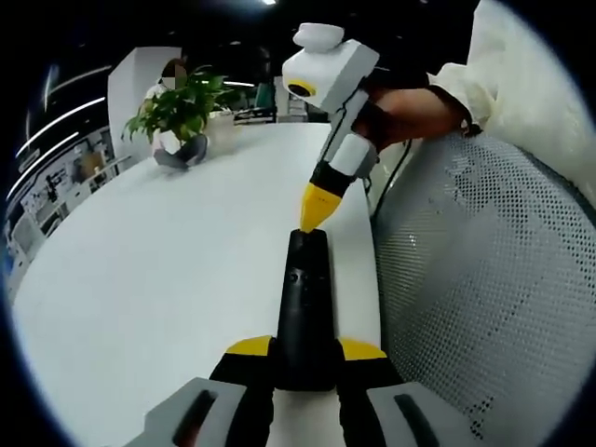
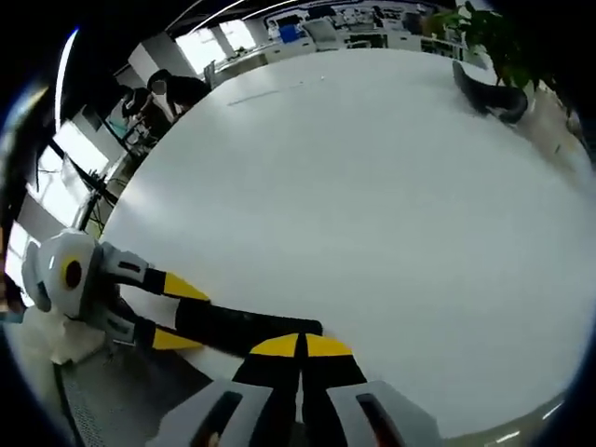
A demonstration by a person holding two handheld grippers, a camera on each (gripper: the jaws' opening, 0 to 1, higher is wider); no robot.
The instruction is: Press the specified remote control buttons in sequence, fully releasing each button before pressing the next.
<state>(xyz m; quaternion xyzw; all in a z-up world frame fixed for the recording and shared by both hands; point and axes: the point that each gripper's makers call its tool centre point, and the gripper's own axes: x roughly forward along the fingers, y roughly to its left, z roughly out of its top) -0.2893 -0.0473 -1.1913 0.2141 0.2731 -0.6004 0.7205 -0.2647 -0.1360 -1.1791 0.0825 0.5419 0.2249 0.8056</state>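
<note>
Pressing appears to be the step in hand: the right gripper [image 1: 317,212] has its yellow-tipped jaws drawn together into one point with nothing between them, and that point sits on or just above the far end of the black remote control [image 1: 305,307]; whether it actually touches a button cannot be told. The left gripper [image 1: 305,365] clamps the near end of the remote between its jaws, steadying it flat on the white table [image 1: 168,279], close to the table's right edge beside a perforated white chair back [image 1: 484,270]. A potted plant [image 1: 182,116] stands well apart on the far left. Next, I judge, the tip must lift clear before moving to another button.
</note>
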